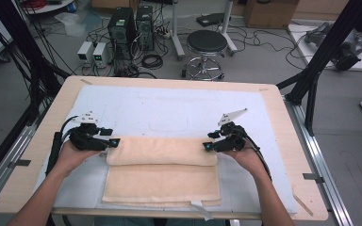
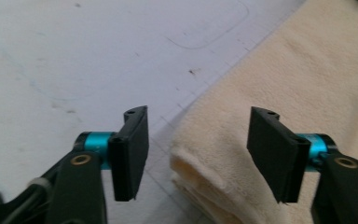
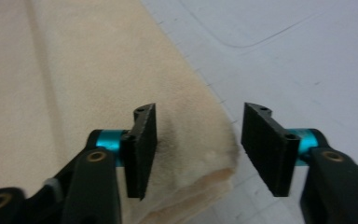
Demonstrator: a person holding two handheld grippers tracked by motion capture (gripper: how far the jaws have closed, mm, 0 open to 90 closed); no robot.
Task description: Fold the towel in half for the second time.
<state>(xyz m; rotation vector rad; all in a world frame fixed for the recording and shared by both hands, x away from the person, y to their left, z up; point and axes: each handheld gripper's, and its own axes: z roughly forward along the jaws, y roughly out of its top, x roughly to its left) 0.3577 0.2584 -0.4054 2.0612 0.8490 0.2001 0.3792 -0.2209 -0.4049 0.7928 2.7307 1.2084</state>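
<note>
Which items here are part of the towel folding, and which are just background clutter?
In the job:
cream towel, partly folded
left gripper, open at its left end
right gripper, open at its right end
white mat under the towel

Lying about:
black stool
computer towers
floor cables
cardboard box

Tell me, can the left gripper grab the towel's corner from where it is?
Probably yes: the left gripper is open with the towel corner right between its jaws, nothing in the way.

towel point(image 2: 307, 93): cut off by right and bottom edges in left gripper view
towel layers at folded corner: blurred, count unclear, maybe three
forearms point(image 1: 37, 202): cropped at bottom edge, high view
</note>
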